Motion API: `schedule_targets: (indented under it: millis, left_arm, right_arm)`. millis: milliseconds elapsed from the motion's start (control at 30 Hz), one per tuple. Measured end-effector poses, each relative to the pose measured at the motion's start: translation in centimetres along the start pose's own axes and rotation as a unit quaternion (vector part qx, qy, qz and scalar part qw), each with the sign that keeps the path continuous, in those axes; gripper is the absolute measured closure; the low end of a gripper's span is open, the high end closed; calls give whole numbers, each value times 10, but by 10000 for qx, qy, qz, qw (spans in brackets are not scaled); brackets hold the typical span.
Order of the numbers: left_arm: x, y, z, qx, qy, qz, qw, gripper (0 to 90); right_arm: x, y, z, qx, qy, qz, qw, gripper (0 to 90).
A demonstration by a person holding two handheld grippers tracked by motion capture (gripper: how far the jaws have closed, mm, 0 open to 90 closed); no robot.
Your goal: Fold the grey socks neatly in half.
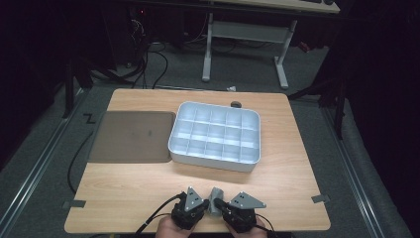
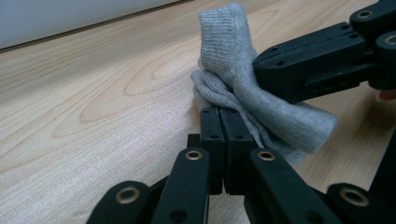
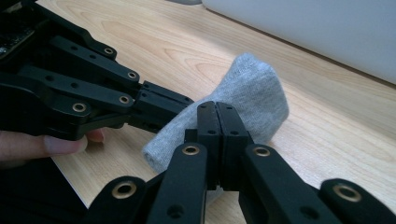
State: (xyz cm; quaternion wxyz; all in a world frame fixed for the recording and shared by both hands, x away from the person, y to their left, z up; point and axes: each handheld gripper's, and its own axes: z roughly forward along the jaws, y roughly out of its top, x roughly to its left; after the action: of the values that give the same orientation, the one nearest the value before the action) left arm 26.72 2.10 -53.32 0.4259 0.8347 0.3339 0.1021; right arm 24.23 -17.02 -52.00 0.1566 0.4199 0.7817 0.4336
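- The person's two hands are coming in at the 6 o'clock edge of the high view, side by side, each one wrapping a black tool body
- The left tool [image 1: 207, 202] is pointing toward 1 o'clock in the high view, its grey three-cornered plate tilting up on top and its cable trailing off toward 7 o'clock
- The right tool [image 1: 219, 202] is pointing toward 10 o'clock, so the two tips are meeting over the near middle of the desk [image 1: 148, 183]
- The grey knitted cloth [image 1: 215, 199], looking like a rolled sock, is sitting between the two tools near the 6 o'clock edge of the desk, well apart from the white compartment tray [image 1: 216, 133]
- In the left gripper view the left tool [image 2: 219, 111] is clenching with its jaws pressed together, pinching a fold of the grey knitted cloth [image 2: 224, 46] at its lower bunched part; one end of the cloth is standing up toward 12 o'clock
- In the same view the right tool [image 2: 256, 71] is reaching in from 3 o'clock and biting the cloth's side
- In the right gripper view the right tool [image 3: 217, 106] is likewise clamping on the cloth [image 3: 254, 88], jaws together, while the left tool [image 3: 189, 103] is entering from 9 o'clock; a fingertip is showing under it
- A brown mat [image 1: 131, 136] is lying at 9 o'clock of the tray
- No readable writing or brand is showing on the tools, cloth or tray
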Motion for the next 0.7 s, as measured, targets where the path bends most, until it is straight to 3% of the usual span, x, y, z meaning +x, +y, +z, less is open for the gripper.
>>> schedule_targets:
  millis: [167, 367, 700]
  left_arm:
    - [1, -1, 1, 82, 12, 35, 10000, 900]
    - [5, -2, -1, 85, 5, -58, 9999, 879]
    - [2, 4, -16, -521, 25, -51, 9986, 893]
  right_arm:
    - [2, -1, 3, -10, 59, 20, 10000, 900]
    - [4, -5, 8, 25, 31, -58, 10000, 900]
    - [2, -7, 9, -32, 173, 41, 9998, 900]
